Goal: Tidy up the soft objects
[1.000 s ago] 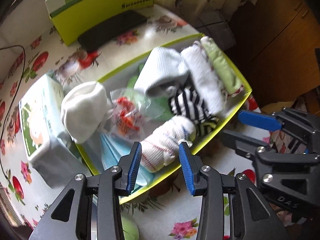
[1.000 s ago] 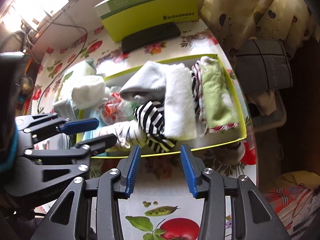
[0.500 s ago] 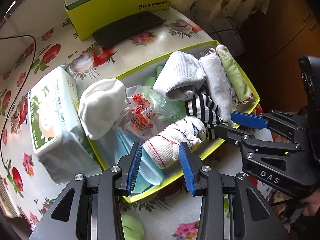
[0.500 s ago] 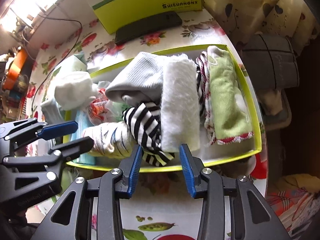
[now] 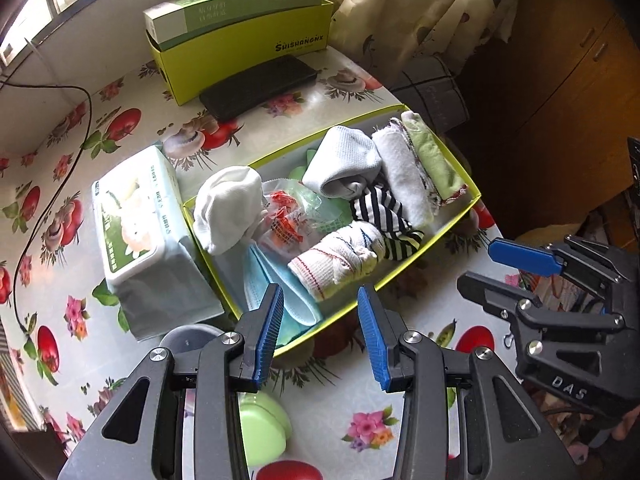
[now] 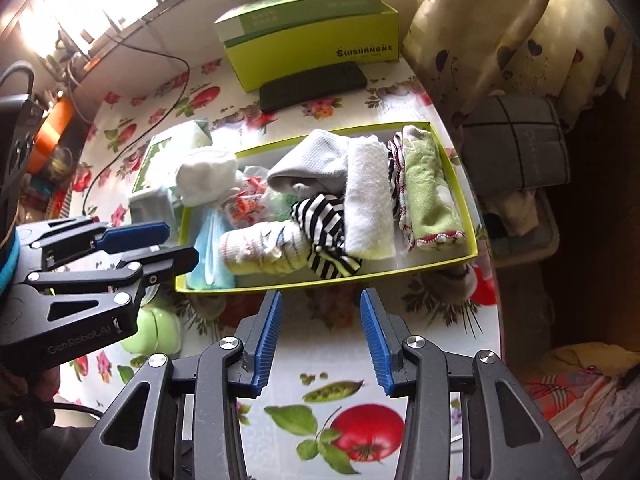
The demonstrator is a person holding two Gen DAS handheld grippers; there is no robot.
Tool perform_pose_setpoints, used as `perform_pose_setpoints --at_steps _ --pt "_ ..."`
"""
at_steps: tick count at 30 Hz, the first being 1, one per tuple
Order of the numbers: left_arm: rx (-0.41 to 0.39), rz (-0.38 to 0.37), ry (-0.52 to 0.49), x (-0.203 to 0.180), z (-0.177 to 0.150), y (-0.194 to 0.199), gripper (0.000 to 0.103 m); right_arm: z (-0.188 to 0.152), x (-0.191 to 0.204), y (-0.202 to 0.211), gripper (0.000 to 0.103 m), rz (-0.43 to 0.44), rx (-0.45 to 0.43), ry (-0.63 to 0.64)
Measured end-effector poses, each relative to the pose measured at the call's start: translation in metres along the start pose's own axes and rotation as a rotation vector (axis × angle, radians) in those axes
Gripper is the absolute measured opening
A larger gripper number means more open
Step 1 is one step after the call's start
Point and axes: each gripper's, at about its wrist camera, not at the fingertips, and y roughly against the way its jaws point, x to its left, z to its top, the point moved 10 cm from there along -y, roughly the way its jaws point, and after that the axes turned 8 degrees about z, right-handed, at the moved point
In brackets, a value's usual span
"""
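A shallow yellow-green box on the table holds soft things: a white sock roll with red and blue stripes, a black-and-white striped cloth, a grey-white sock, a white towel roll, a green cloth, a white cap-like cloth, a blue face mask and plastic packets. My left gripper is open and empty above the box's near edge. My right gripper is open and empty, just short of the box.
A wet-wipes pack lies left of the box. A tall yellow-green carton and a black phone are at the back. A green round object sits under my left gripper. A cable runs along the left. The table edge drops off at right.
Both grippers have drawn back from the box, so it looks smaller and farther. The striped sock roll that lay between my left fingers now lies in the box beyond them.
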Motion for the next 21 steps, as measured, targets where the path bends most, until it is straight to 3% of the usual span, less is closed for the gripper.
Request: perform_pose_setpoints --at_steps 13,21 --pt "-0.013 -0.013 0.032 0.009 -0.014 0.007 0.040 -0.015 0.021 0.004 0.047 -0.072 -0.022 0.030" --pt "-0.030 0.029 0.027 0.013 -0.013 0.011 0.040 -0.014 0.027 0.005 0.048 -0.078 -0.024 0.044"
